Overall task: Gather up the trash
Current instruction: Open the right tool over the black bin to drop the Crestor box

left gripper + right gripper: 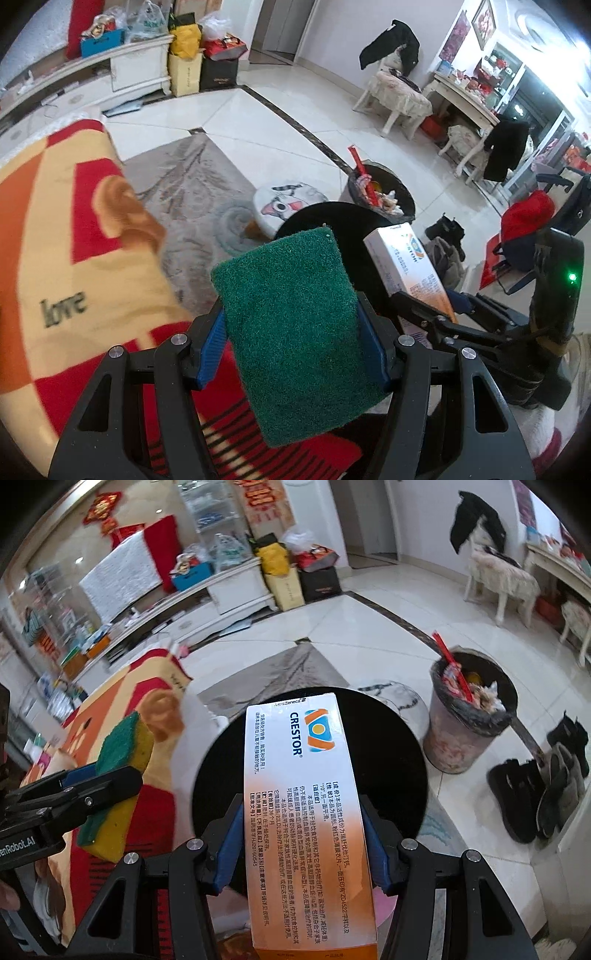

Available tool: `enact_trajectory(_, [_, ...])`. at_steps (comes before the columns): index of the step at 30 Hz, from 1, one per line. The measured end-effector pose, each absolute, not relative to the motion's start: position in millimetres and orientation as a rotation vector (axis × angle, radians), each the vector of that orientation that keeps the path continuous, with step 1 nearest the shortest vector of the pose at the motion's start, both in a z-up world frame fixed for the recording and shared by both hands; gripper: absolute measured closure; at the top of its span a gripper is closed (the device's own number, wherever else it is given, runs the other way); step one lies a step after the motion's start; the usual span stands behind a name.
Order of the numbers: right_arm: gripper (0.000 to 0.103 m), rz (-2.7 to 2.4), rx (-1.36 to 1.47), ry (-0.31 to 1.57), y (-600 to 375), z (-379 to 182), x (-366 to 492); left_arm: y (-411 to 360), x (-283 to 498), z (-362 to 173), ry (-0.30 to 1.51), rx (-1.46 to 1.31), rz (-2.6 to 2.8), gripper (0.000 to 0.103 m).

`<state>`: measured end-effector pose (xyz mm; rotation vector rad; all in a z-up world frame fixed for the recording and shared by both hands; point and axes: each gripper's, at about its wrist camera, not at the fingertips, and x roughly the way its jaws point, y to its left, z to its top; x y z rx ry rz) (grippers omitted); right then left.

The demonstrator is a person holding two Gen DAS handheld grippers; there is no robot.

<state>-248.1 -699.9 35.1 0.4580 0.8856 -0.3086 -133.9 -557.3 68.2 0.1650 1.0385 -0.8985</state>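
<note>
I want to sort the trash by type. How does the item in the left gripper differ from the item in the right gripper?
The sponge is soft-looking, green on top and yellow underneath; the medicine box is stiff card, white fading to orange. The sponge is plain, while the medicine box carries print and a logo. Both are flat, rectangular, and clamped by their side edges, in the left gripper and the right gripper.

Left gripper (pixel 291 354) with black triangular linkage arms, silver round screws, ribbed blue finger pads (pixel 211 349), right gripper (pixel 301 843) alike, green indicator light (pixel 572 277) on its black body
</note>
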Motion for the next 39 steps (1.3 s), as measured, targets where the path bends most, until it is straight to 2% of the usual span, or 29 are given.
enact_trajectory(18, [0.047, -0.368, 0.502, 0.911, -728.5, 13.4, -242.5, -590.7, -120.8, 48.9, 1.090, 0.093, -0.960, 0.036])
enact_trajectory(23, [0.047, -0.408, 0.508, 0.885, -733.8, 13.2, -245.6, -589.3, -117.2, 47.1, 1.102, 0.077, -0.972, 0.031])
enact_trajectory(25, [0.042, -0.412, 0.520, 0.881, -736.1, 13.1, -247.9, -588.4, -115.3, 45.3, 1.117, 0.062, -0.982, 0.030])
enact_trajectory(39, [0.039, -0.414, 0.535, 0.873, -732.1, 19.2, -255.6, -585.5, -110.5, 47.0, 1.165, -0.033, -1.029, 0.028])
